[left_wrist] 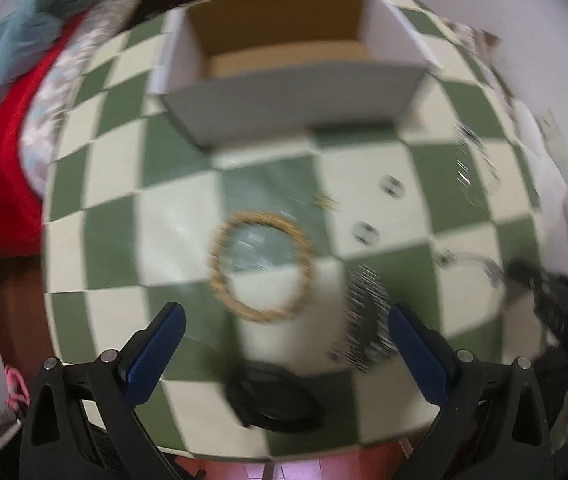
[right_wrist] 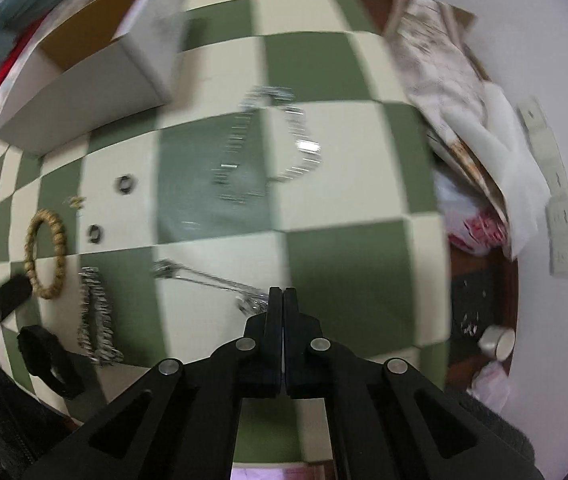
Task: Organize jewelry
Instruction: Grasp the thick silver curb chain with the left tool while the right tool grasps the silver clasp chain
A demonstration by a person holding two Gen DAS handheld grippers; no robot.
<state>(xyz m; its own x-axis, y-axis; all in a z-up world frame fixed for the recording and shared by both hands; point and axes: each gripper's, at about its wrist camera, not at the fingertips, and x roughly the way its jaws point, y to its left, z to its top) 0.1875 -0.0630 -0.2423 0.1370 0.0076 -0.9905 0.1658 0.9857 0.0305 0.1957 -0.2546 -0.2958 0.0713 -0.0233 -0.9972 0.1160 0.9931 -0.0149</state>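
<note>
The checkered green-and-cream table [left_wrist: 95, 236] is carrying everything, and the open white cardboard box [left_wrist: 292, 108] is sitting at its far side, apparently waiting for the jewelry. None of the pieces is lying in it yet, as far as the blurred pictures are showing.

The left gripper [left_wrist: 284, 320] is hovering with its blue-padded fingers spread wide, holding nothing, just short of the beaded tan bracelet [left_wrist: 261, 266]. A spiky silver bracelet [left_wrist: 364, 316] is lying right beside its right-hand finger, and a black band [left_wrist: 275, 400] is sitting close under the tool. The risk here: in closing on the tan bracelet the fingers may be catching the silver piece too, dragging both or knocking one toward the table edge.

The right gripper [right_wrist: 282, 294] is showing its jaws pressed together, and the end of a thin silver chain [right_wrist: 207, 280] is meeting the tips; whether the chain is truly pinched I cannot tell, since the contact point is small and smeared. If the grip is only grazing it, the chain is likely slipping free on the lift, or trailing and snagging the looped silver necklace [right_wrist: 267, 144] lying farther out.

The smallest things, two dark rings [right_wrist: 125, 184] and a tiny gold piece [right_wrist: 77, 201], are sitting between bracelet and box, so a sweeping carry may be scattering them
</note>
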